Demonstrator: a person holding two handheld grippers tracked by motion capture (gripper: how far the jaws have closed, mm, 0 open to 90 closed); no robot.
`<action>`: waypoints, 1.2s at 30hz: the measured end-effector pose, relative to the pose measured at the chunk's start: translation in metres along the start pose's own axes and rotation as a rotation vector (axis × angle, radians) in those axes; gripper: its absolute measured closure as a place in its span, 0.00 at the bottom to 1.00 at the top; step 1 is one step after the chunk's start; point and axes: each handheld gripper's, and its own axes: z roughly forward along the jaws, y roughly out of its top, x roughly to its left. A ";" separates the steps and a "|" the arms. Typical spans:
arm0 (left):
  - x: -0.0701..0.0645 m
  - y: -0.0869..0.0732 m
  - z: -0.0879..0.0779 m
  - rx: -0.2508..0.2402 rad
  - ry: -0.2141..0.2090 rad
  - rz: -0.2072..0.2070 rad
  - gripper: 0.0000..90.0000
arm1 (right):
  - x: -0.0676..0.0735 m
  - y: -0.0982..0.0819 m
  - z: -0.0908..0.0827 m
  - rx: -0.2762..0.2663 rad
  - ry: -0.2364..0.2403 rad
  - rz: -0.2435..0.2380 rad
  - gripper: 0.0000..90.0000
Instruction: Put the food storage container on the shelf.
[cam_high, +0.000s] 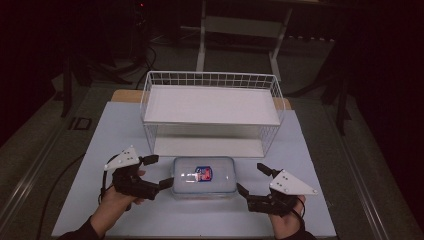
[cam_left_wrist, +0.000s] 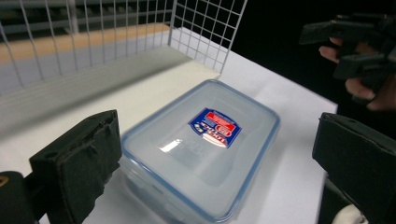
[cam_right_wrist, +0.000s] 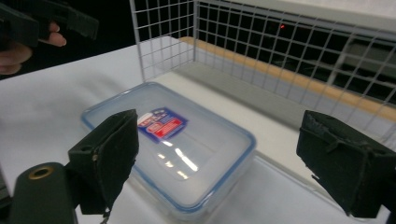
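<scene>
A clear plastic food box (cam_high: 204, 177) with a blue-rimmed lid and a red and blue label lies flat on the white table (cam_high: 125, 130), just in front of the wire rack. My left gripper (cam_high: 160, 171) stands open at the box's left end, its fingertips close to the box's edge. My right gripper (cam_high: 251, 178) stands open at the box's right end, a little apart from it. In the left gripper view the box (cam_left_wrist: 201, 149) lies ahead between the wide-apart jaws, untouched by the pads. In the right gripper view the box (cam_right_wrist: 173, 144) also lies ahead, unheld.
A white wire rack (cam_high: 210, 105) with an upper shelf and a lower floor stands right behind the box, its open front facing me. The table's front edge runs just below my hands. Dark floor and table legs lie beyond.
</scene>
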 end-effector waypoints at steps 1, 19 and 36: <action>0.002 0.001 0.002 0.011 0.013 -0.002 0.01 | -0.001 0.000 -0.001 -0.005 -0.001 0.003 0.14; 0.053 -0.017 0.048 0.253 0.003 -0.391 0.01 | -0.001 -0.005 0.002 -0.014 0.005 0.014 0.13; 0.074 -0.041 0.057 0.334 -0.137 -0.688 0.32 | -0.002 -0.012 0.010 0.052 0.007 0.037 0.11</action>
